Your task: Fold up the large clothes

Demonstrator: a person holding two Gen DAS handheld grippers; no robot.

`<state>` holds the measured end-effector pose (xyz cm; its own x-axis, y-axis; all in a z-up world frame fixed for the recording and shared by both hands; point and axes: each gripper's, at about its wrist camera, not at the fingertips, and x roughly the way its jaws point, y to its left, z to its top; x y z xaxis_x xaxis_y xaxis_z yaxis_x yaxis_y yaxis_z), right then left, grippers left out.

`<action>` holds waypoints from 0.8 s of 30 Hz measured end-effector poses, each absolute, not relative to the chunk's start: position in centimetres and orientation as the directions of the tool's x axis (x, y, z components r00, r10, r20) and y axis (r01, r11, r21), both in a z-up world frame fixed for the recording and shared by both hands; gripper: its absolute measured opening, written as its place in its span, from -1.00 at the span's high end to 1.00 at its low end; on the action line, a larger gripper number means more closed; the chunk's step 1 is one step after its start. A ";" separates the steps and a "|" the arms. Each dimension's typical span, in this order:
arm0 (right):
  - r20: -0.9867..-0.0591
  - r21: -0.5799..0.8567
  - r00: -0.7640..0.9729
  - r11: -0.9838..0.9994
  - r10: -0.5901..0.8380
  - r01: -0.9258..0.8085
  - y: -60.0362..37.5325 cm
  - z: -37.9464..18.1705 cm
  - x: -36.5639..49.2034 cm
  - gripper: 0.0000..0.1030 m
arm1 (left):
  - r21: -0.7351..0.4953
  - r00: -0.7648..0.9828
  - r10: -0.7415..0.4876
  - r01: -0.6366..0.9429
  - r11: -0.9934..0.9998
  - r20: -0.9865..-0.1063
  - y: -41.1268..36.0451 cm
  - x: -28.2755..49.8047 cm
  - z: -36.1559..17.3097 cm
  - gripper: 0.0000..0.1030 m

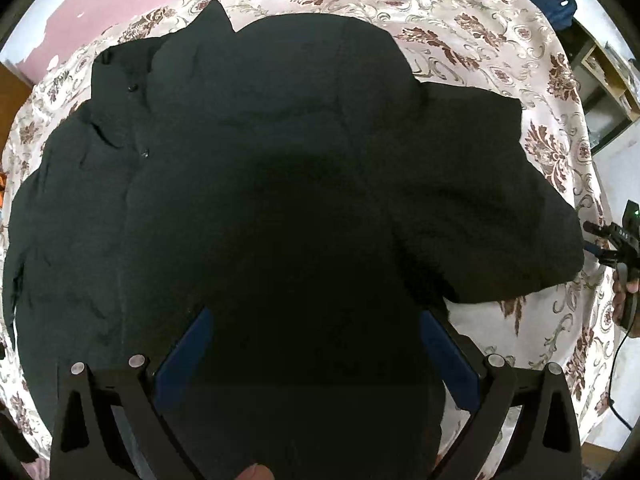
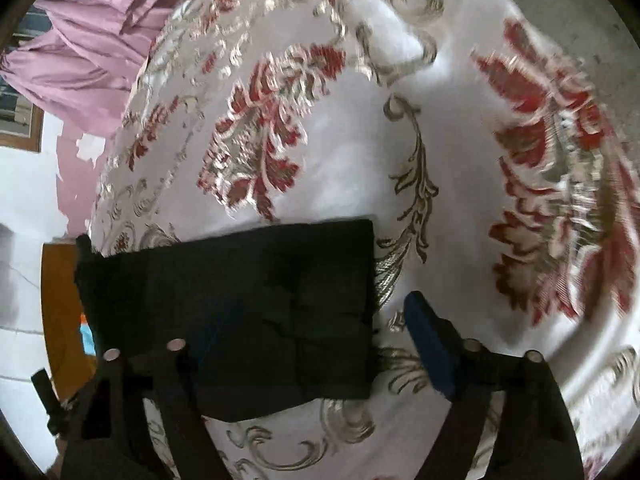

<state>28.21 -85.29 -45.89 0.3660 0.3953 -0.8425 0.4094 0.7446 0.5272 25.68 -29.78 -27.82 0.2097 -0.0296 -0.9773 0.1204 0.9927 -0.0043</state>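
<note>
Both pairs of jaws are seen spread apart, with nothing clamped between them. On the left gripper (image 1: 316, 344), the blue-padded fingers (image 1: 188, 344) are held wide over the near part of a black jacket (image 1: 260, 152), and dark fabric fills the gap between them; whether the pads touch the cloth cannot be told. A thumb tip (image 1: 256, 472) is visible at the bottom edge of that view.

The jacket is laid out broadly across a floral bedspread (image 1: 500, 52), cream with red-brown and gold motifs. Snap buttons (image 1: 132, 88) are seen along a placket toward the left, and one sleeve (image 1: 500, 208) is extended to the right, its end lying near the right gripper (image 1: 612, 244), which is seen at the far right edge, held in a hand (image 1: 622, 292).

From the right wrist camera, the right gripper (image 2: 316, 332) is seen just above the bedspread (image 2: 360, 128). The flat, squared end of the black sleeve (image 2: 248, 300) lies between its fingers, over the left one, while the right finger's blue pad (image 2: 428, 344) stands clear of the cuff's edge. Pink curtains (image 2: 88, 40) hang in the background at upper left.
</note>
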 end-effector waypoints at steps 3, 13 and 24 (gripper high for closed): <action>-0.817 0.572 0.342 0.729 0.464 0.377 -84.3 -47.6 29.1 -0.44 | 0.004 0.219 -0.024 0.127 0.992 -0.975 -29.8 26.5 -28.4 -1.00; -0.742 0.665 0.360 0.691 0.565 0.285 -82.1 -49.3 30.3 -0.23 | 0.013 0.228 -0.017 0.130 0.991 -0.973 -30.5 29.0 -30.3 -1.00; -0.717 0.659 0.394 0.744 0.575 0.113 -79.2 -40.5 30.0 0.85 | 0.028 0.297 -0.004 0.106 0.994 -0.955 -31.0 34.5 -30.7 -1.00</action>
